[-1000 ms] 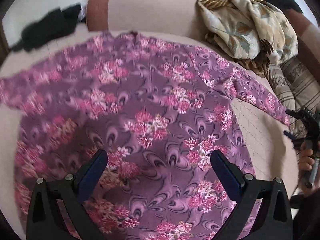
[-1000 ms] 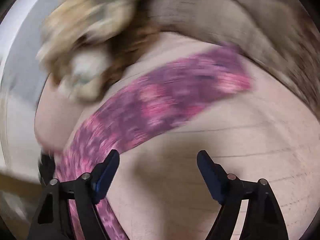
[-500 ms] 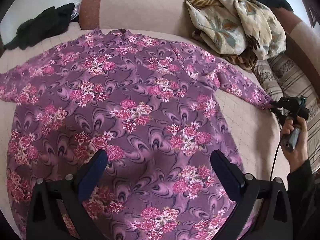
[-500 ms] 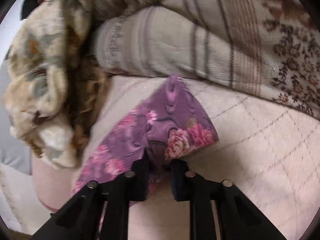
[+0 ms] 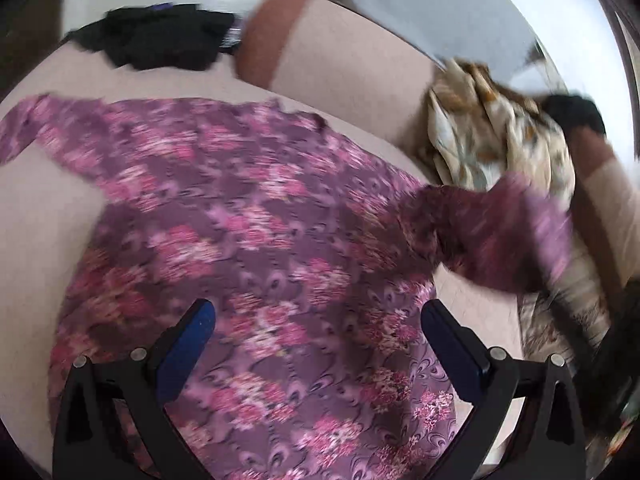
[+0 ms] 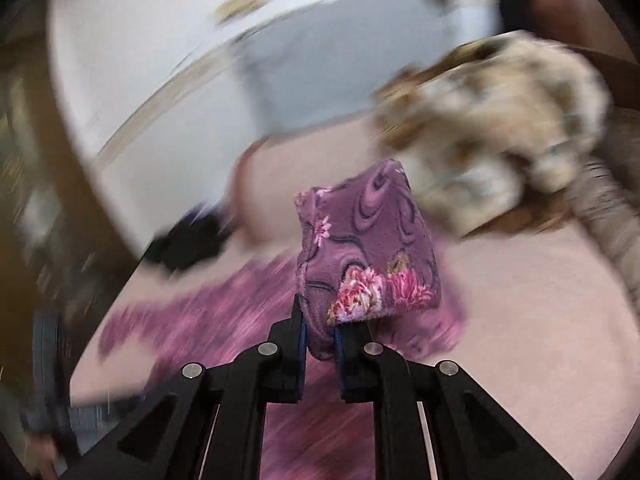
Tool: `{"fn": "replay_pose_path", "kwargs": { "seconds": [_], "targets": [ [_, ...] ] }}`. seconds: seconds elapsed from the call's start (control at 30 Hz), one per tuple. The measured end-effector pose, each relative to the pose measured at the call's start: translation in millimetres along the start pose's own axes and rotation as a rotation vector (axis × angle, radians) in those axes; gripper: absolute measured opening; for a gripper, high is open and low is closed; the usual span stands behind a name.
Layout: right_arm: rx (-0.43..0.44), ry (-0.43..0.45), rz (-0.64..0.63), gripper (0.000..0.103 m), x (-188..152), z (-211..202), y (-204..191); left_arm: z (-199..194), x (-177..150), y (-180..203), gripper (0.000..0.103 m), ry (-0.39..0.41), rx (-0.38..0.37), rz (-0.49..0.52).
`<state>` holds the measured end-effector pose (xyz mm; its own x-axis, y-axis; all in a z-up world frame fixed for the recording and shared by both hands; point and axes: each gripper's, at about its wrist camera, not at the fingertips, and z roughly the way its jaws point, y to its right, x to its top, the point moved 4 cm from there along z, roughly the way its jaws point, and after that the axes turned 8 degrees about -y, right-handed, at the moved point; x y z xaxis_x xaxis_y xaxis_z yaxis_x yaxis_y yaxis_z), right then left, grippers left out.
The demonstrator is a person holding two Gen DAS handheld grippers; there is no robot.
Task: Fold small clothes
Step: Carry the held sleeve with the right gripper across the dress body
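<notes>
A purple floral top (image 5: 248, 240) lies spread flat on the beige cushion surface (image 5: 40, 240). My left gripper (image 5: 318, 332) is open and empty, hovering over the top's lower body. My right gripper (image 6: 319, 334) is shut on the cuff of the right sleeve (image 6: 366, 256) and holds it lifted off the surface. In the left wrist view that sleeve (image 5: 492, 232) hangs raised at the right, blurred by motion. The rest of the top (image 6: 224, 320) shows blurred below the right gripper.
A crumpled cream leaf-print cloth (image 5: 492, 136) lies at the back right, also in the right wrist view (image 6: 504, 128). A black garment (image 5: 160, 44) lies at the back left. A sofa backrest (image 5: 344, 56) rises behind. A striped cushion (image 6: 612, 224) is at the right.
My right gripper has lifted the sleeve cuff off the surface and swung it leftward over the top. The left view has shifted right; its gripper stays open.
</notes>
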<state>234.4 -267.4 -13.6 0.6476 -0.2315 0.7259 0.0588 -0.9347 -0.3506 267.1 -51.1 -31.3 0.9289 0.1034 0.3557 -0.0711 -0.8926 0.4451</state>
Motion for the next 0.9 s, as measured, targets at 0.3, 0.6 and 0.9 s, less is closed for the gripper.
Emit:
{"fn": "replay_pose_path", "kwargs": {
  "seconds": [0.3,0.6,0.9],
  "targets": [
    [0.193,-0.475,-0.065,0.031,-130,123,-70,36,6,-62,0.102,-0.102,-0.093,-0.158],
    [0.490,-0.586,0.185,0.066,-116,108,-25,62,-1,-46,0.102,-0.166,-0.124,-0.138],
    [0.394,-0.439,0.049,0.009,-118,116,-56,30,11,-58,0.102,-0.101,-0.060,-0.145]
  ]
}}
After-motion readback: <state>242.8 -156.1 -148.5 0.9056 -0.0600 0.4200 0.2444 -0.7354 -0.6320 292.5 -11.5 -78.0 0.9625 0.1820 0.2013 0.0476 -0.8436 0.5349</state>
